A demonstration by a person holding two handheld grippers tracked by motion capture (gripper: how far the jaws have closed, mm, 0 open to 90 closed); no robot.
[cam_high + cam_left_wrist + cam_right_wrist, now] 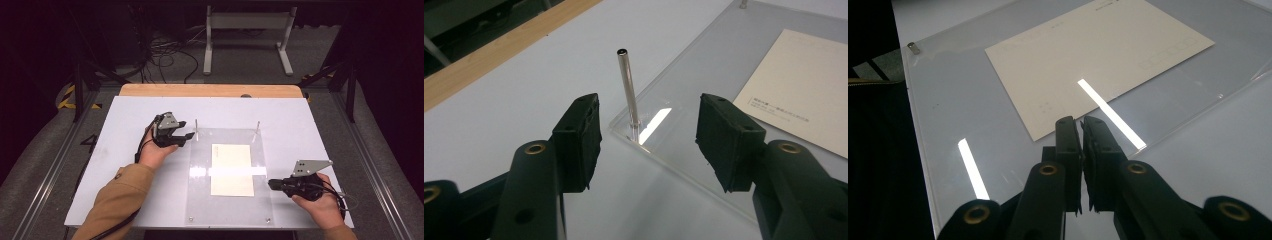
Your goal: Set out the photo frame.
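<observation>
While the left gripper [184, 136] sits at the clear acrylic sheet's [200, 200] 10 o'clock corner, its jaws stand wide apart with nothing clamped; in the left gripper view a thin metal pin [628, 94] stands upright between the two pads [580, 142], touching neither, rooted in the sheet's [704, 65] corner. Right gripper [270, 184] lies at the sheet's 4 o'clock edge, pointing toward 9 o'clock. Its jaws are nearly closed, just a thin slit between them, nothing seen in the slit; right gripper view has the tips low over the sheet [948, 100], near the cream card's [1098, 55] closest corner. Card [231, 169] lies flat mid-sheet on the white tabletop [125, 115]. Second pin [258, 126] stands at the sheet's 1 o'clock corner.
</observation>
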